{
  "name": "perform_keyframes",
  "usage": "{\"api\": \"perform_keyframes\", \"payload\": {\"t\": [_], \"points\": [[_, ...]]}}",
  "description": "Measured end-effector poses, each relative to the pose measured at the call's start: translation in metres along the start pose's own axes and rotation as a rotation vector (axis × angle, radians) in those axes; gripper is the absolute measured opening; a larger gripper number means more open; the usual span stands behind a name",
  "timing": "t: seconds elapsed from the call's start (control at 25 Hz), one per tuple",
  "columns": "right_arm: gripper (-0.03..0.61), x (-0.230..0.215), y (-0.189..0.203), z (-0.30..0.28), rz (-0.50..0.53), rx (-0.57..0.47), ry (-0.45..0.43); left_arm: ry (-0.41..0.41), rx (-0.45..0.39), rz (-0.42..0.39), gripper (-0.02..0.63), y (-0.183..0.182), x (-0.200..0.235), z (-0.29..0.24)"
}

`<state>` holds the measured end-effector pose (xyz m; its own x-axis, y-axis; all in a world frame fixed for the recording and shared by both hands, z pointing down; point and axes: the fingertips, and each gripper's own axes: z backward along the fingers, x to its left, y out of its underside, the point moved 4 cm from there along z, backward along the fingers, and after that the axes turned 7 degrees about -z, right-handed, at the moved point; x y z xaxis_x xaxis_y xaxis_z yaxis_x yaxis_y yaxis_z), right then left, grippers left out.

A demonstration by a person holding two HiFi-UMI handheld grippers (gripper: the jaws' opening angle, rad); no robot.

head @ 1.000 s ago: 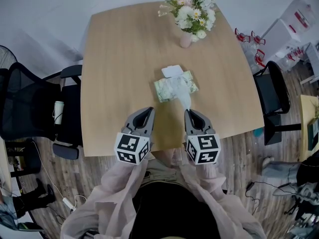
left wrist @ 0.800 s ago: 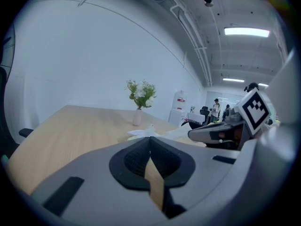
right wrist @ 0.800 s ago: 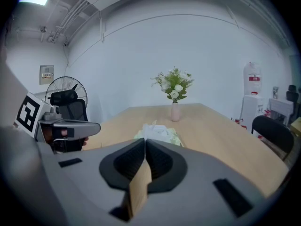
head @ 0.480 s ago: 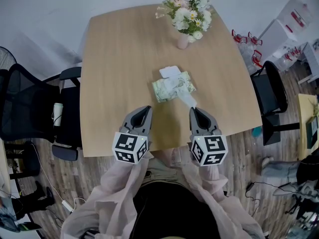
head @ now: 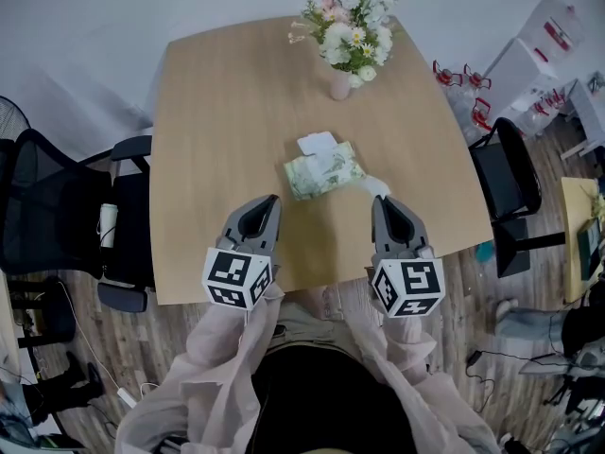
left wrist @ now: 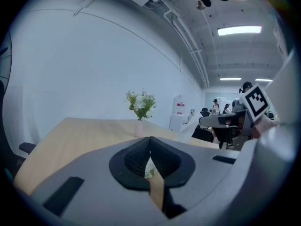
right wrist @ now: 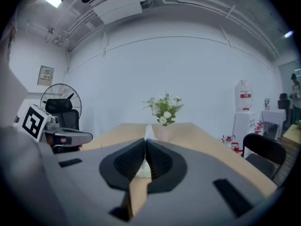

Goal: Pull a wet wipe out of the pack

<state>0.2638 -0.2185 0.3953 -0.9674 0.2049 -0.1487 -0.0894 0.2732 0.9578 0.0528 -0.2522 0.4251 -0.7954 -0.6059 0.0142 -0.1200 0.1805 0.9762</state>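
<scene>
Nearest us, above the near edge of the desk (head: 217,112), we hold both tools. The left gripper (head: 267,203) has its jaws pressed together on nothing and sits to the near left of the pack. The right gripper (head: 383,202) has its jaws pinched tight on the wet wipe (head: 377,186), and in the right gripper view a white tip pokes up past the closed jaws. Just beyond the right gripper, the wet wipe shows as a short white strip. Its long axis slants from the right end of the pack (head: 323,170) down toward the near right corner of the desk, with the pinched end nearest us. We judge the pull nearly done, since most of the sheet looks clear of the pack. We cannot tell whether its far end is caught in the opening or already free, so what is left is to draw it fully clear. The pack lies flat near the middle of the desk. Its long axis runs roughly parallel to the near edge, with the right end turned a little toward the far edge. Its white flap (head: 317,143) is folded open on the far side. Farthest off, a vase of flowers (head: 342,81) stands by the far edge.
</scene>
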Motion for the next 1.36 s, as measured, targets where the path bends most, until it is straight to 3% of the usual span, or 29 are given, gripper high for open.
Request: {"api": "perform_keyframes", "payload": {"t": [0.36, 1.36], "points": [[0.015, -0.006, -0.007, 0.001, 0.031, -0.019, 0.012, -0.008, -0.044, -0.024, 0.011, -0.024, 0.010, 0.005], [0.015, -0.004, 0.004, -0.007, 0.000, 0.016, -0.029, -0.011, 0.004, -0.017, 0.011, -0.009, 0.005, 0.005]]}}
